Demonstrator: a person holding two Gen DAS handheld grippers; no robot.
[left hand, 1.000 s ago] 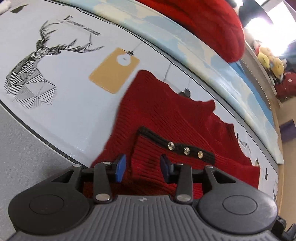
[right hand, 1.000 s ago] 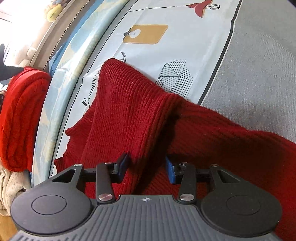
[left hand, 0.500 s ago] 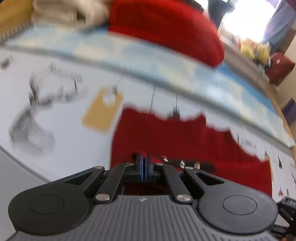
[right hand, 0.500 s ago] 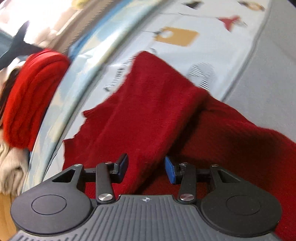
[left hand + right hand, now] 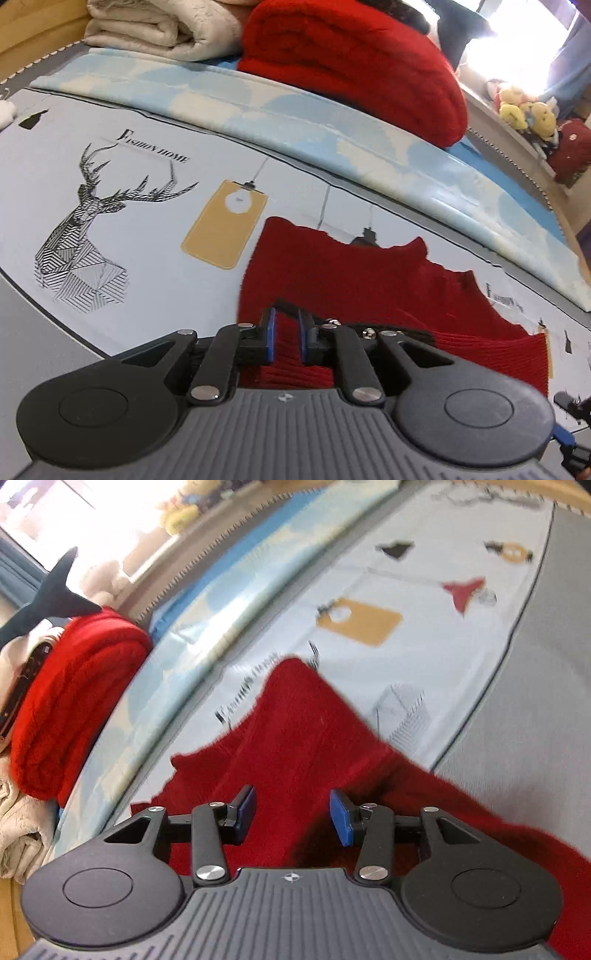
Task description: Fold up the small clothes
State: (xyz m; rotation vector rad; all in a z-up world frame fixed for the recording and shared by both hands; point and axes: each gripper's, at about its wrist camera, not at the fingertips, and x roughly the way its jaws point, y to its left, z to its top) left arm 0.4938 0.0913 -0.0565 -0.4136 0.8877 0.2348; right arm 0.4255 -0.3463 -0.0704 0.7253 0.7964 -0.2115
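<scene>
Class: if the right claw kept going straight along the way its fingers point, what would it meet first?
Most likely the red knit garment, whose raised fold lies directly ahead of the open right claw; the printed bedsheet comes only beyond it. Depth is uncertain.
</scene>
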